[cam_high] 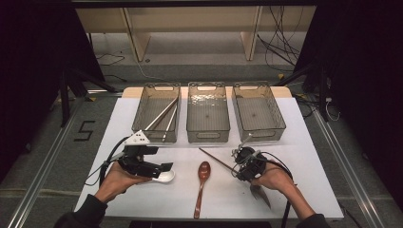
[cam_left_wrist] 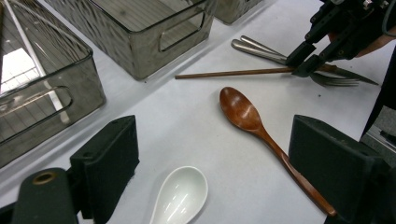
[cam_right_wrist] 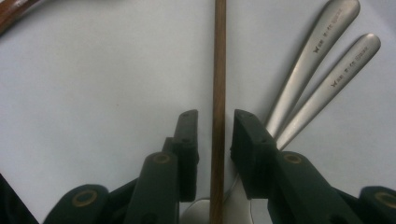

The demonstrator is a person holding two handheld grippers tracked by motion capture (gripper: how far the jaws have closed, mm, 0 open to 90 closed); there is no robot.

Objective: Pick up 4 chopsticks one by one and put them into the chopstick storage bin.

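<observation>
Jaws of the right hand-held gripper [cam_right_wrist: 214, 135] stand narrowly apart astride a brown wooden chopstick [cam_right_wrist: 218, 70], small gaps showing on both sides, pads not pressing it; two metal handles [cam_right_wrist: 312, 60] lie just beside its right jaw; the left hand-held gripper [cam_left_wrist: 212, 158] is wide open above the table [cam_left_wrist: 196, 112], a white ceramic spoon [cam_left_wrist: 181, 196] between its jaws untouched, a brown wooden spoon [cam_left_wrist: 243, 112] lying ahead toward its right jaw.
</observation>
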